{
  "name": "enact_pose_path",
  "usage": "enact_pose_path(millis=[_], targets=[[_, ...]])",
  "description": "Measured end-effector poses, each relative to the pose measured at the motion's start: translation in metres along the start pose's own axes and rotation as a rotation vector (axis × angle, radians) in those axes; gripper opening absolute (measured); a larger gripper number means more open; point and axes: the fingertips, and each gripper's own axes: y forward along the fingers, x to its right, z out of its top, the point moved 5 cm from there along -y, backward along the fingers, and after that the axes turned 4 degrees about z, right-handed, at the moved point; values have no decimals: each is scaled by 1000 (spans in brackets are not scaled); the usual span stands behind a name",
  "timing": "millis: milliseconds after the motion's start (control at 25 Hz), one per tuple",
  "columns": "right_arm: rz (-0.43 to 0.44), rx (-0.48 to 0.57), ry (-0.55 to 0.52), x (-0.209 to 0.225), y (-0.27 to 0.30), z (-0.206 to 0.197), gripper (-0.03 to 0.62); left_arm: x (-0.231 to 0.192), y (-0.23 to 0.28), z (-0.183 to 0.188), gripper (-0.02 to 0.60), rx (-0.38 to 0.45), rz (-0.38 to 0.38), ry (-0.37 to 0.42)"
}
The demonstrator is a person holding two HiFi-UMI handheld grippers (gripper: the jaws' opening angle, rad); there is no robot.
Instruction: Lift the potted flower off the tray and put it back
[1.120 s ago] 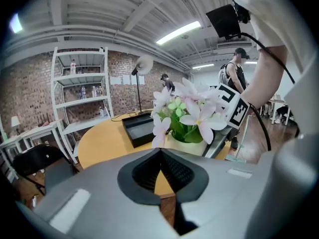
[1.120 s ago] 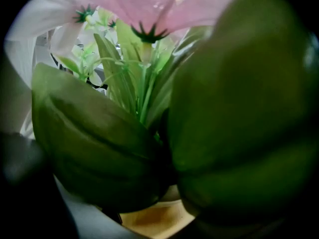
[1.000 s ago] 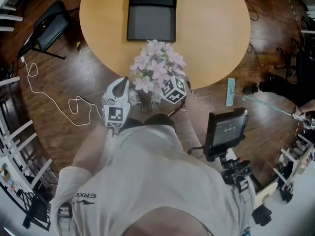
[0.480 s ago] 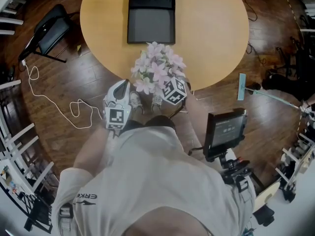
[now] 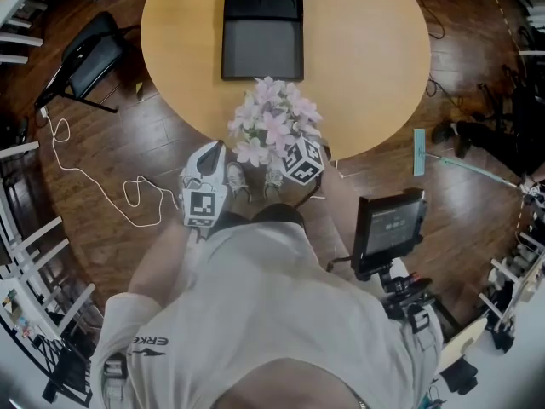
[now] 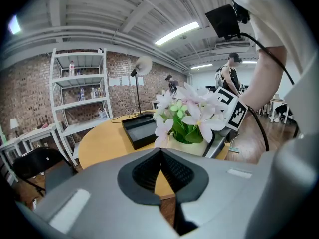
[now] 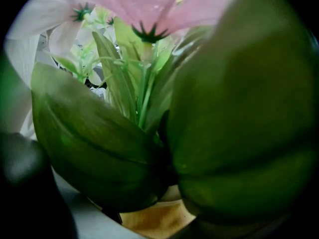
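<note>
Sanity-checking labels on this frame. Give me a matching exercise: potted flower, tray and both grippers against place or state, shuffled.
1 potted flower
2 tray
3 left gripper
4 right gripper

A jaws together, nothing between
B black, empty, on the table
C holds the plant, leaves filling its view
D pink blooms, off the tray

Pairs: 1-D, 2-B, 3-A, 4-C

We observe the potted flower (image 5: 272, 124) clear of the black tray (image 5: 262, 34), at the round table's (image 5: 366, 49) near edge, against the right gripper (image 5: 298, 157).
</note>
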Motion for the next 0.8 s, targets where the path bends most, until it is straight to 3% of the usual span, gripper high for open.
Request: enact_pose_path(millis=[480,800], targets=[[-22,42,19,-1,-4,3,560,-1,-5,10,2,12,8,27],[-82,83,7,12,-17,29,560,-9,-9,16,2,36,19,29]])
